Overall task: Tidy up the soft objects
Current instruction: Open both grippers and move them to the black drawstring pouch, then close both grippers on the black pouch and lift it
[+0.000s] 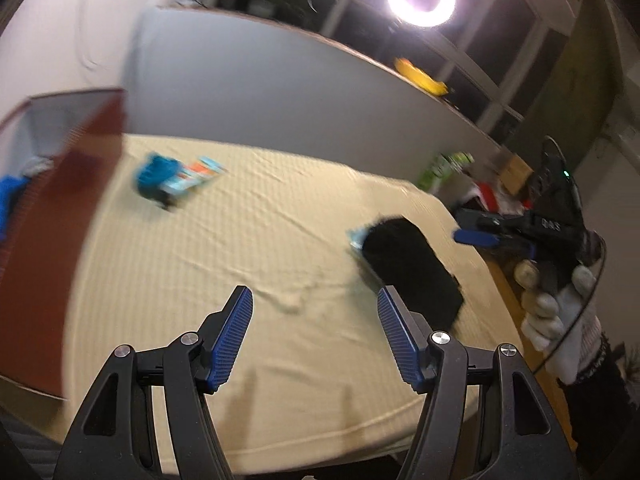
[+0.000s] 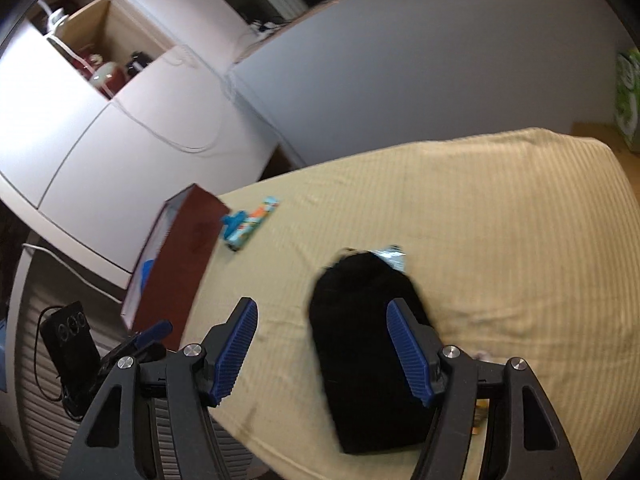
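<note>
with both the left gripper (image 1: 316, 336) and right gripper (image 2: 320, 348) unclenched and empty, the black pouch (image 2: 368, 344) lies loose on the bed (image 2: 500, 216), well clear of the red box (image 2: 176, 264), probably next pick.

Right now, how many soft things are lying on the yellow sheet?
2, maybe more hidden. A black fuzzy thing lies near the right hand-held gripper; a blue bundle lies farther off, beside the red box, which holds more blue cloth.

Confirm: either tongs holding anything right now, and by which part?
Nothing held. Left tongs and right tongs are both open and empty; the black cloth lies on the bed.
</note>
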Demonstrator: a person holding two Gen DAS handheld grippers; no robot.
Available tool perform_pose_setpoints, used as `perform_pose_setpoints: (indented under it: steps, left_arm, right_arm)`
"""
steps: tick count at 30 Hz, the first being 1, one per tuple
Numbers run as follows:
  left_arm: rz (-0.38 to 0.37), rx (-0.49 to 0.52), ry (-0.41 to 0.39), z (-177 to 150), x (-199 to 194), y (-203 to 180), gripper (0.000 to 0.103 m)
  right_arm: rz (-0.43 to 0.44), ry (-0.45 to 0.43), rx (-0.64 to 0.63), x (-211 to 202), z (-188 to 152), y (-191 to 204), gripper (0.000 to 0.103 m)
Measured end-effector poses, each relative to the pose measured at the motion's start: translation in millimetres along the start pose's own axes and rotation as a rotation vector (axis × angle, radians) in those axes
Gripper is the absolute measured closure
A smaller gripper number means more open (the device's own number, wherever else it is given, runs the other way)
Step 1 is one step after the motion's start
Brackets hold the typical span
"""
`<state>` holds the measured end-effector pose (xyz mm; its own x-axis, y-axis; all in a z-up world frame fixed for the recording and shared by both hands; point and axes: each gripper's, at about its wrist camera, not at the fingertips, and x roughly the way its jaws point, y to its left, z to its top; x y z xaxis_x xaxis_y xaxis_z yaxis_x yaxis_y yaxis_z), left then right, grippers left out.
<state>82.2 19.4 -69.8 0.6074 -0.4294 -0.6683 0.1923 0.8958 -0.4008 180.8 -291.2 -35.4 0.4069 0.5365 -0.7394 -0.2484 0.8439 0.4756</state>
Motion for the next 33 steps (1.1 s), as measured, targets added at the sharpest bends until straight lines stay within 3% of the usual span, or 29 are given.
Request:
perform_pose_setpoints:
  steps: [7, 16, 21, 29, 33]
  left_arm:
    - [-0.095, 0.001, 0.095, -13.5, 50.9, -40.4, 0.038]
    - [-0.111, -0.003, 0.141, -17.1, 85.9, -61.3, 0.039]
    - [-0.105, -0.02, 0.144, -17.0, 85.8, -54.3, 0.039]
    - [-0.087, -0.05, 0.125, -19.3, 67.5, -33.7, 0.039]
    - [-0.081, -0.061, 0.123, -20.9, 63.7, -27.5, 0.039]
  right_arm:
    - [-0.007, 0.056, 0.033, 13.2, -2.9, -35.7, 0.039]
    - [0.001, 0.108, 0.033, 38.0, -5.1, -45.7, 0.039]
    - [0.022, 0.144, 0.031, 49.4, -7.2, -40.8, 0.039]
    - [0.13, 0.188, 0.036, 59.1, -16.3, -15.8, 0.039]
    - [0.121, 0.219, 0.0, 72.2, -22.3, 2.9, 0.039]
